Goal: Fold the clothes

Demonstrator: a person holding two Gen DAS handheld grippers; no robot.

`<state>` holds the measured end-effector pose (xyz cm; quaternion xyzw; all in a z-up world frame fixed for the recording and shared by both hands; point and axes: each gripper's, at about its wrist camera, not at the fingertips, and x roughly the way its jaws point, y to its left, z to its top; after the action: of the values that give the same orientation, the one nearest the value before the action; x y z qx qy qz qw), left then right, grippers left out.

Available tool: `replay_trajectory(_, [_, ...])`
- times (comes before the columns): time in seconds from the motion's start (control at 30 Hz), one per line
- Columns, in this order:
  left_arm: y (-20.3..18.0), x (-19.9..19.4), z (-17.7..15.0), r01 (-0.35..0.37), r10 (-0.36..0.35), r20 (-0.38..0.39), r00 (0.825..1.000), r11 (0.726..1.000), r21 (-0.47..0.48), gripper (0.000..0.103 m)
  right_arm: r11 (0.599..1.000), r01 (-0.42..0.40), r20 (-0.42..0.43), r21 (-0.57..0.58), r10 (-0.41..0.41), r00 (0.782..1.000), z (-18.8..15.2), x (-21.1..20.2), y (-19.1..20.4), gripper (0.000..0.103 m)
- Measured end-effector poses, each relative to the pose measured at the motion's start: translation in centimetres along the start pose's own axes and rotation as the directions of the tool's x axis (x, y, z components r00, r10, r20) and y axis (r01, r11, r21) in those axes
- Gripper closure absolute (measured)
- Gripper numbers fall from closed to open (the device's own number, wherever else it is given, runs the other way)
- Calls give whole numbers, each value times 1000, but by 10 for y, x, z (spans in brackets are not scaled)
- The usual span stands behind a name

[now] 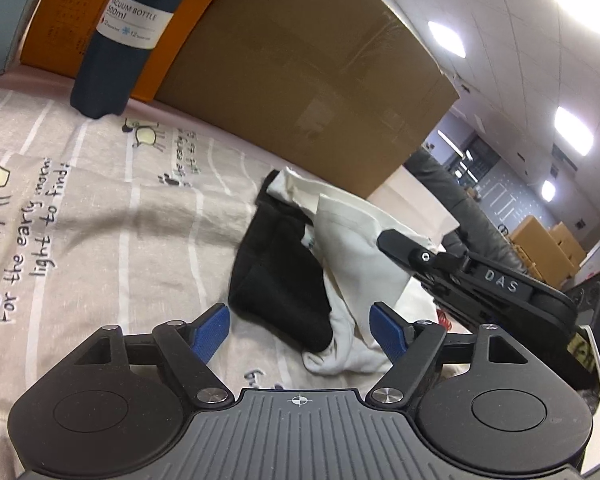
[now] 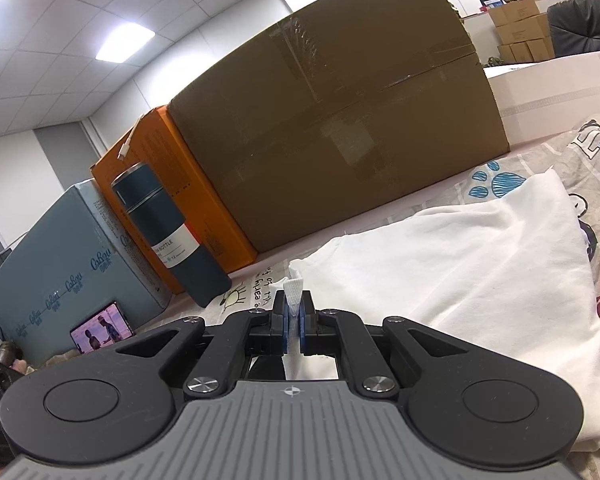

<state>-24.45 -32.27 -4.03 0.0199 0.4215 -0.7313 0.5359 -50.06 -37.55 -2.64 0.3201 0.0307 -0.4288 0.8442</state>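
Note:
A white garment lies bunched over a black garment on the printed bedsheet. My left gripper is open, its blue pads on either side of the near edge of the two garments. My right gripper is shut on a fold of the white garment, which spreads out to the right in the right wrist view. The right gripper's body also shows in the left wrist view, reaching in from the right over the white cloth.
A big brown cardboard box stands close behind the clothes, with an orange box, a dark blue vacuum bottle and a grey-blue box to its left. A phone leans against the grey-blue box.

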Motion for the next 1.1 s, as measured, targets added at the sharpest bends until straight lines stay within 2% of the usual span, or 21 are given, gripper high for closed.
replay_trajectory(0.13, [2, -4, 1, -2, 1, -23, 1000, 999, -52, 23, 1000, 2, -1, 5, -2, 1000, 0, 0, -1, 98])
replay_trajectory(0.23, [5, -8, 2, -3, 0, -27, 1000, 995, -104, 18, 1000, 0, 3, 12, 0, 1000, 0, -1, -2, 98])
replay_trajectory(0.57, [22, -2, 3, 49, -59, -33, 998, 967, -248, 18, 999, -14, 12, 31, 14, 1000, 2, -5, -4, 98])
replay_trajectory(0.73, [26, 12, 6, 104, -102, 23, 995, 951, -292, 18, 999, -14, 8, 33, 13, 1000, 1, -4, -4, 98])
replay_trajectory(0.83, [25, 22, 8, 104, -91, 57, 994, 950, -295, 19, 999, -14, -23, 28, 15, 1000, -1, 2, -4, 98])
replay_trajectory(0.93, [25, 25, 7, 99, -80, 85, 993, 963, -249, 27, 1000, -28, -62, 11, 29, 998, -4, 7, -1, 98])
replay_trajectory(1.0, [26, 26, 7, 74, -56, 80, 995, 968, -238, 45, 999, -31, -85, -22, 29, 996, -7, 10, 4, 98])
replay_trajectory(1.03, [26, 26, 7, 61, -44, 78, 996, 970, -234, 48, 999, -34, -98, -40, 30, 995, -9, 12, 7, 97])
replay_trajectory(1.1, [28, 27, 7, 45, -28, 76, 997, 973, -225, 62, 996, -34, -120, -77, 25, 992, -13, 15, 13, 96])
